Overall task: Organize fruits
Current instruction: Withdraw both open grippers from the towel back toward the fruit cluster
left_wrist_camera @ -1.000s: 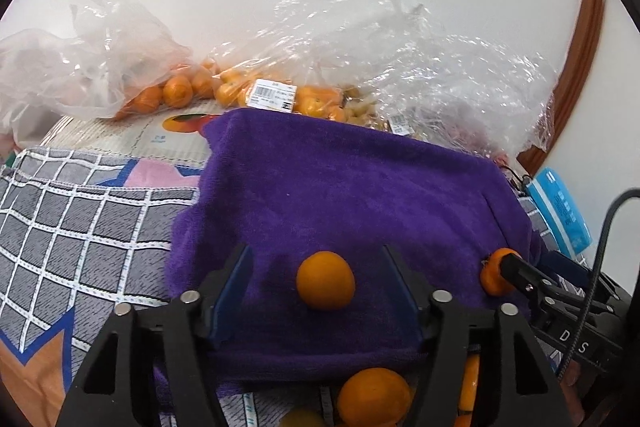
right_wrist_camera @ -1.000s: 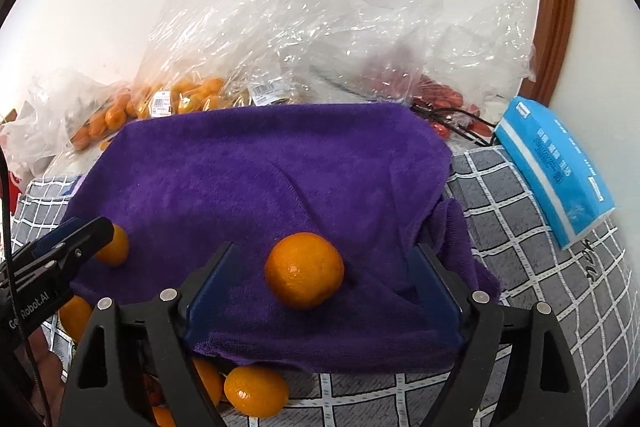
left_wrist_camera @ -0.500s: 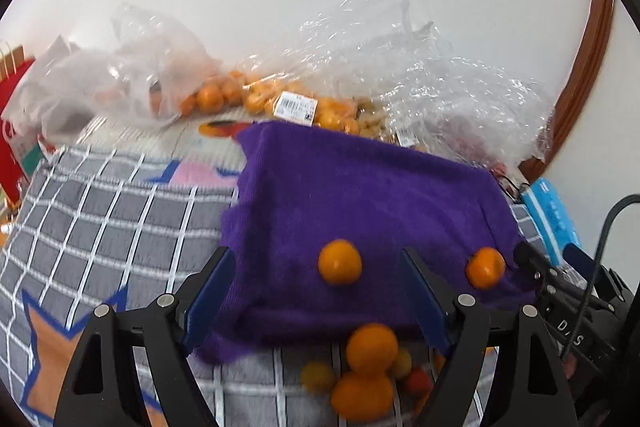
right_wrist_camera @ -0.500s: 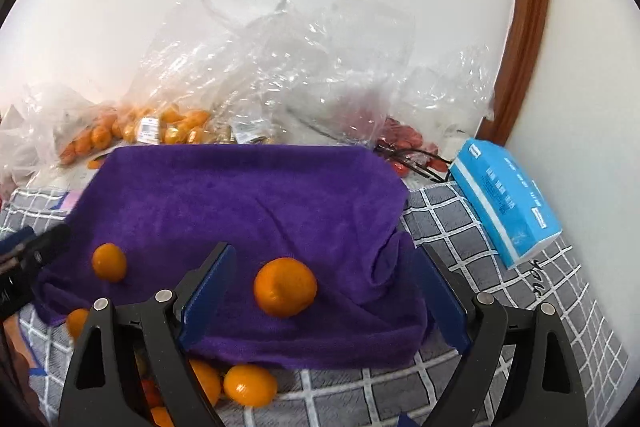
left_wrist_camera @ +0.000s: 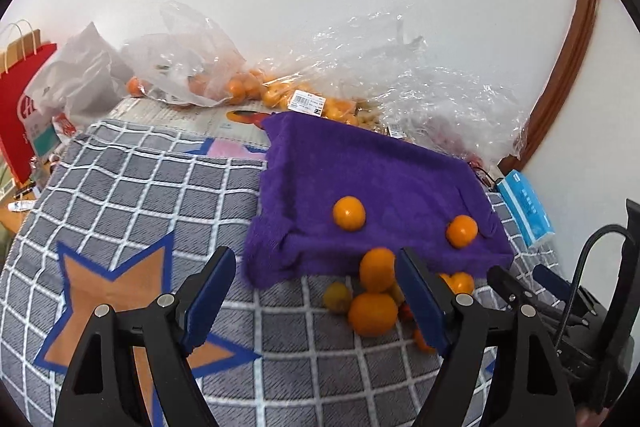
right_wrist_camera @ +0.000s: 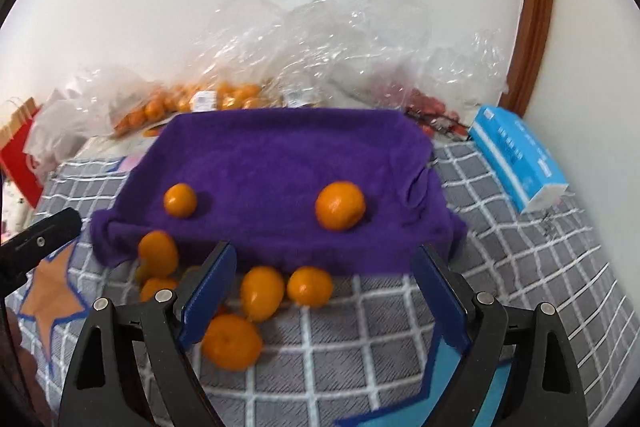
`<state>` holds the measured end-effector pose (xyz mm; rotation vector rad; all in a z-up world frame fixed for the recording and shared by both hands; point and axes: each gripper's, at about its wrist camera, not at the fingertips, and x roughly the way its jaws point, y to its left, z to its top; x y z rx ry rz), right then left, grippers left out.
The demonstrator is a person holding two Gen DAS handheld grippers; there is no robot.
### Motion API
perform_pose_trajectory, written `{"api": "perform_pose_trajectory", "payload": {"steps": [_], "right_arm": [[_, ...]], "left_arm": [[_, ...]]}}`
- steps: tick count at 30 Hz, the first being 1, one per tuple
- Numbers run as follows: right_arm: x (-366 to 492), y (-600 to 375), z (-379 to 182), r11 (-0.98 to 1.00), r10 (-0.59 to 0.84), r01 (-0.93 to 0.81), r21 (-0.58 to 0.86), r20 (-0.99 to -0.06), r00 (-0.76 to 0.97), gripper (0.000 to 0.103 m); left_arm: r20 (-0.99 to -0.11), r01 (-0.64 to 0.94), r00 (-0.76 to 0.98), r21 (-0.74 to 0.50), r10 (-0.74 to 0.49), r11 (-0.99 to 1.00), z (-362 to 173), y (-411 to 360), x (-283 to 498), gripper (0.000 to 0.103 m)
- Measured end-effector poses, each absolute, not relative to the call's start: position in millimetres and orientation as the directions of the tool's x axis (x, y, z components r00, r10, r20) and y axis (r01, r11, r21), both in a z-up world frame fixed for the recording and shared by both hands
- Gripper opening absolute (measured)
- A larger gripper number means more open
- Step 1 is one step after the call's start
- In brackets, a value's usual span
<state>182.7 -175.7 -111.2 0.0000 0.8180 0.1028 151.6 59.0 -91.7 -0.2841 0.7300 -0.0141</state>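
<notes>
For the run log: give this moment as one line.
left gripper open, empty | right gripper open, empty | two oranges on purple towel

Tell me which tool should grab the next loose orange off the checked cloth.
Probably the right tool: open and empty, with loose oranges directly between and below its fingers. The left tool, also open, has mostly bare checked cloth between its fingers, the pile off by its right finger.

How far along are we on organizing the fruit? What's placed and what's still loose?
Done: two oranges sit apart on the purple towel, a smaller one on its left and a larger one on its right. In hand: nothing; the left gripper and right gripper are both open and empty. Left: a loose pile of oranges on the checked cloth at the towel's front edge, plus bagged fruit behind.
</notes>
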Motion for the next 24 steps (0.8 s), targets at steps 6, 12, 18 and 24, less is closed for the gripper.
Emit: {"api": "perform_pose_trajectory", "payload": {"steps": [6,12,18,24], "right_arm": [[163,-176,-114,0.993,0.106,-0.105,0.045,-0.716,0.690,0.089],[152,-174,-114,0.991,0.111,-0.128,0.026,-0.689,0.716,0.089],[153,-181,-122,0.989,0.150,-0.118,0.094,-0.698,0.700,0.089],[158,-184,-138,0.986,0.165,-0.106,0.127,-0.727,0.667,0.080]], "left_arm": [[-0.670,-0.080,0.736,-0.225,-0.095,0.971,-101,64,136,0.080],[-0.688,-0.105,0.722,-0.211,-0.071,0.972,-105,76,132,0.080],[-0.702,-0.112,0.709,-0.201,-0.063,0.973,-115,83,134,0.080],[-0.718,-0.119,0.693,-0.197,-0.061,0.973,-124,85,139,0.080]]}}
